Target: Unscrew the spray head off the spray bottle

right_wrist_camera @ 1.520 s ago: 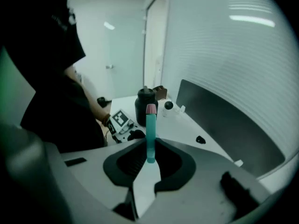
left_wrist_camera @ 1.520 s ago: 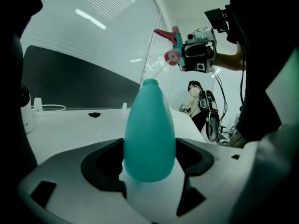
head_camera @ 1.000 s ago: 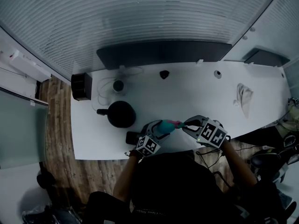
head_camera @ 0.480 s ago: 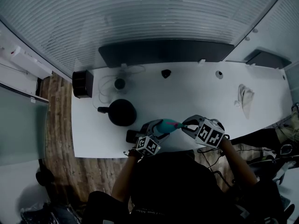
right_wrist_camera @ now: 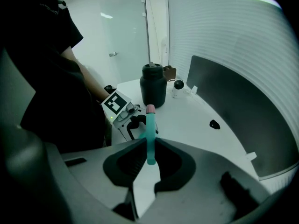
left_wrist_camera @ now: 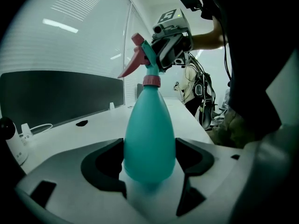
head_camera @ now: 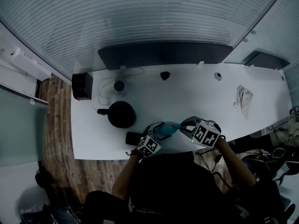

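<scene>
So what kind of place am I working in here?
Most likely an office: a long white desk with a dark divider panel along its far edge, and what look like slatted blinds covering the wall behind it.

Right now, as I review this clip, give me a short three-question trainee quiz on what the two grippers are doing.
1. True or false: the left gripper is shut on the spray bottle, on its teal body.
2. What is the right gripper clamped on? A the spray head; B the black jug; C the cloth.
3. Fill in: the spray head's trigger is ____ in colour.
Key: 1 true; 2 A; 3 pink.
</scene>
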A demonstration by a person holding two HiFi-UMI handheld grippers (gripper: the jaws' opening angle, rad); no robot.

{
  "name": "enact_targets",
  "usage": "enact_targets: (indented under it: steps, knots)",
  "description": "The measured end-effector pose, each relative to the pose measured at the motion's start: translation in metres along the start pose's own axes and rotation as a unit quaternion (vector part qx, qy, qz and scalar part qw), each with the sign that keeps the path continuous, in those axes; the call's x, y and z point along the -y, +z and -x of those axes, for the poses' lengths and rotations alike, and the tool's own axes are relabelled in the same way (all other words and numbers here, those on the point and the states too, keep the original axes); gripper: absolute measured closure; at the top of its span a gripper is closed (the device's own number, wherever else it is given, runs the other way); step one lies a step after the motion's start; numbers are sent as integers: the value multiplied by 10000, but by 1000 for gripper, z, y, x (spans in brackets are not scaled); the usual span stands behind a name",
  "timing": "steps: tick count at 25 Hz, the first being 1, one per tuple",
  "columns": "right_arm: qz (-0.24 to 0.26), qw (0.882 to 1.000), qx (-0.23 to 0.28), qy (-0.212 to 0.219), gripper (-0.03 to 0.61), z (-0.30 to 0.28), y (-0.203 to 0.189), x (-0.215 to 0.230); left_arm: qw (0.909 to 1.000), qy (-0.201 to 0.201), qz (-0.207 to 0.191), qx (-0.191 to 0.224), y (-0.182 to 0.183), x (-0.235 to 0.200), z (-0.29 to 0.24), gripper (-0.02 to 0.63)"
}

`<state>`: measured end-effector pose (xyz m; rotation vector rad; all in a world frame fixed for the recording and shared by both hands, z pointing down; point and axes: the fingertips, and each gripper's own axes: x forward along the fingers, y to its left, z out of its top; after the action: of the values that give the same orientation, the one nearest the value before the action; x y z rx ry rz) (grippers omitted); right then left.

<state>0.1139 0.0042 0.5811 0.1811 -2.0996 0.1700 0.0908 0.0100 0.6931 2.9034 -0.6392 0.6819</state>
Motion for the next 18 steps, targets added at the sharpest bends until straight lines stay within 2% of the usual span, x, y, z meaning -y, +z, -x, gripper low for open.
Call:
enact_targets:
  steps: [10, 14, 18]
  knots:
    - [76, 10000, 2, -48, 523, -3, 5, 4, 9998, -28, 184, -20, -1, -4, -3, 261]
    - [163, 9998, -137, -50, 523, -4, 6, 2, 9998, -52, 126, -169, -4, -3, -1, 261]
    - [248, 9993, -268, -18, 523, -7, 6, -4, 9986, -162, -159, -484, -7, -2, 0, 261]
